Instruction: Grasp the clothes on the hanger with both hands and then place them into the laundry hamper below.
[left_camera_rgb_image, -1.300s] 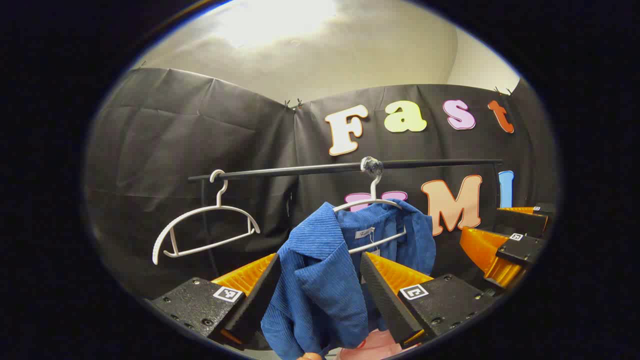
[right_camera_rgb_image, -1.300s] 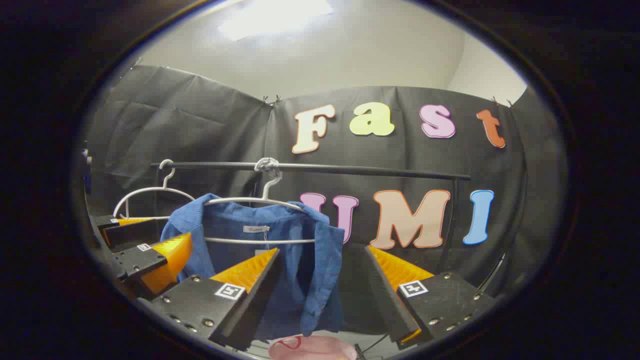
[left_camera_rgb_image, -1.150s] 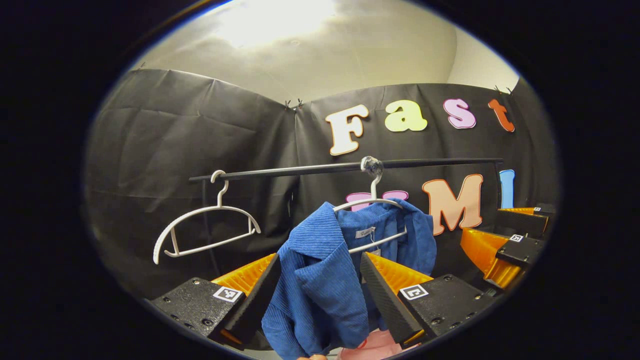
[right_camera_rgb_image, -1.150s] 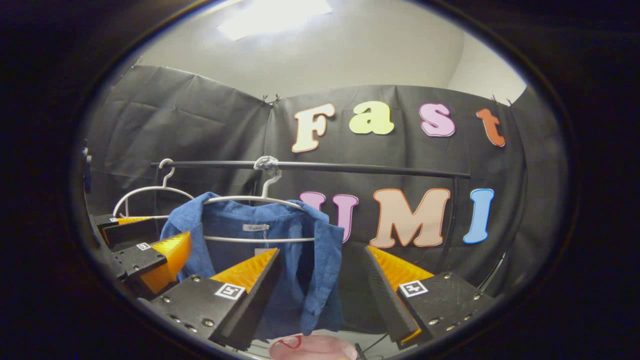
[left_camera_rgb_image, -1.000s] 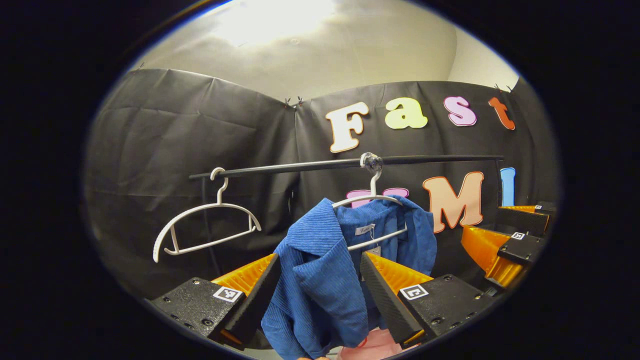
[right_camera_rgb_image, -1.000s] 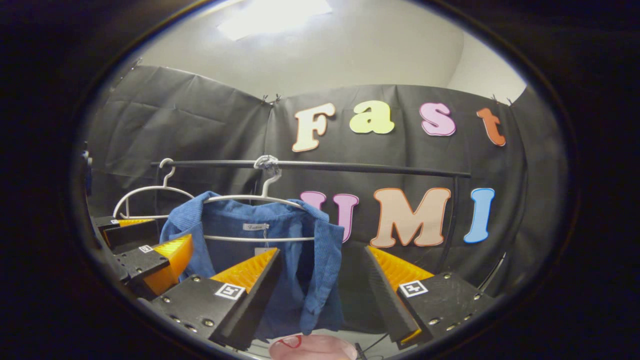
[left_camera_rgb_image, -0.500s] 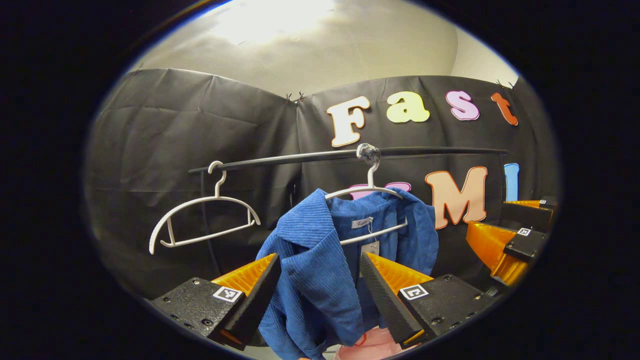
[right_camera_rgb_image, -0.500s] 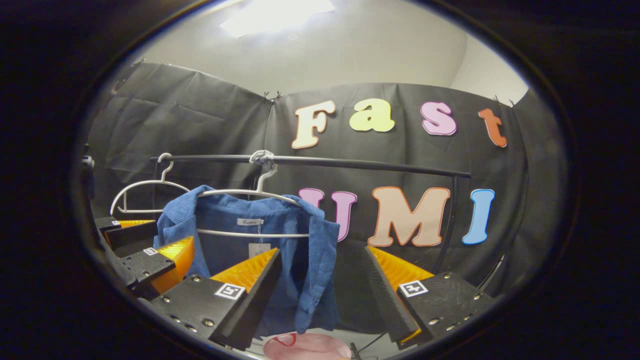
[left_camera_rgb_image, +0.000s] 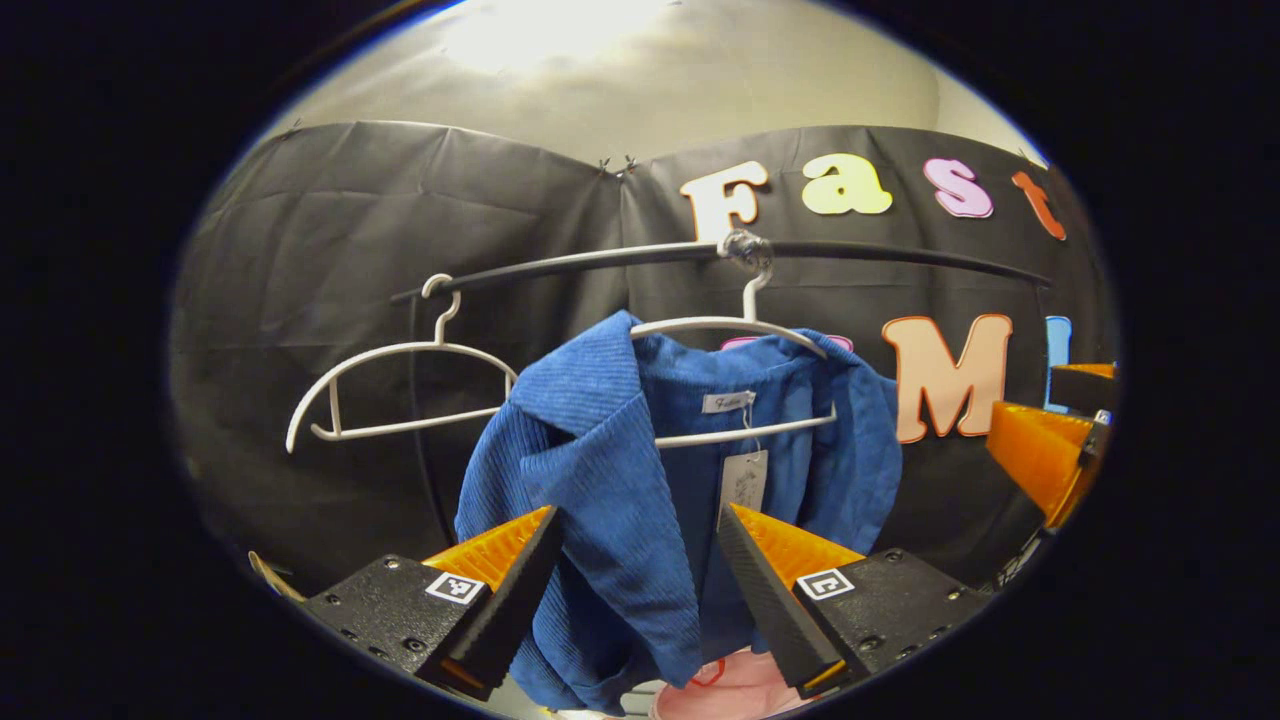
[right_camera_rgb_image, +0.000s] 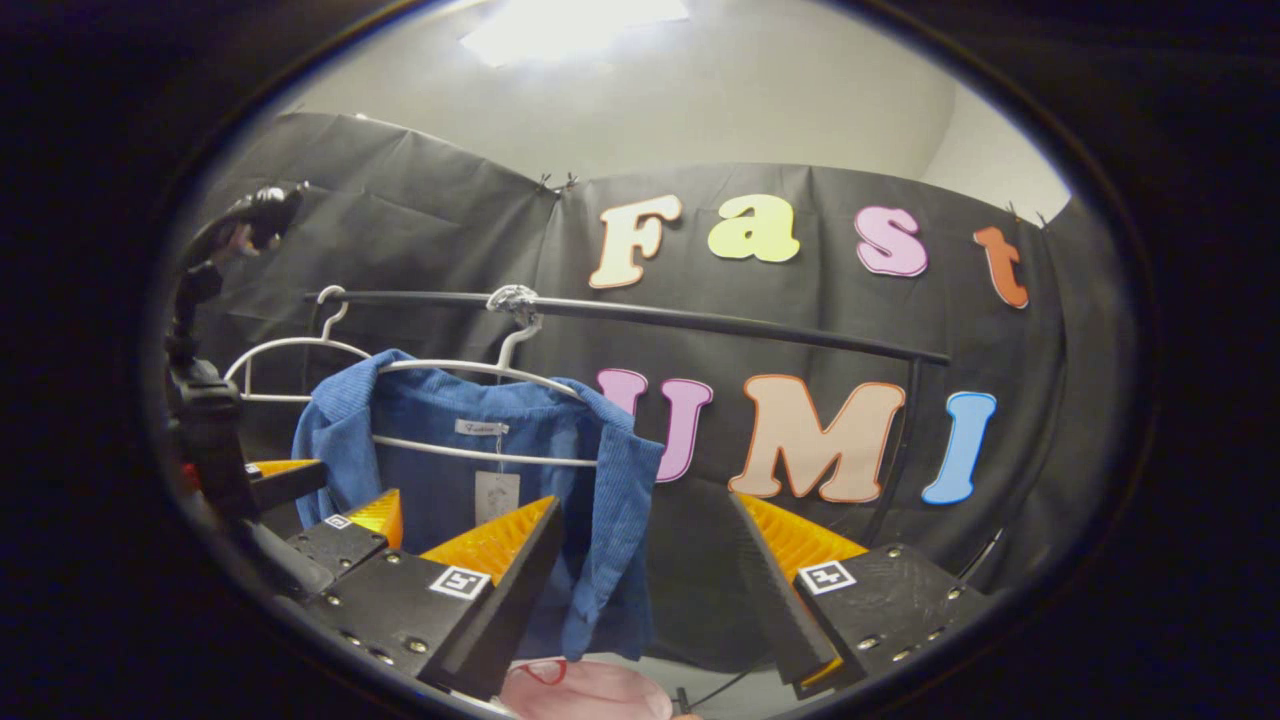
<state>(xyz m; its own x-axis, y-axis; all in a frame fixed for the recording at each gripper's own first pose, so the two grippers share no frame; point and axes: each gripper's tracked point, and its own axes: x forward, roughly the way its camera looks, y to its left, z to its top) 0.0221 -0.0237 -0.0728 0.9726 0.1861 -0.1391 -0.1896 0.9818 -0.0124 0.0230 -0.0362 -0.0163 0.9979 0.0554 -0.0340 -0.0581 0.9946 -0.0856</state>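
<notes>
On the rail, a blue shirt hangs from a white hanger. Left gripper straddles its front edge, fingers spread; right gripper is likewise released.

Left gripper: seen in the left gripper view, pointing forward and tilted slightly upward, jaws spread wide apart with a broad gap between them, nothing pressed between the two fingers. The same gripper appears at the left edge of the right gripper view, nearer the left side of the scene, fingers parted. Right gripper: seen in the right gripper view, likewise pointing forward and slightly upward, jaws spread wide, both fingers free of contact. It appears again at the far right edge of the left gripper view, partly cut off. The two grippers sit side by side, at about the same height.
</notes>
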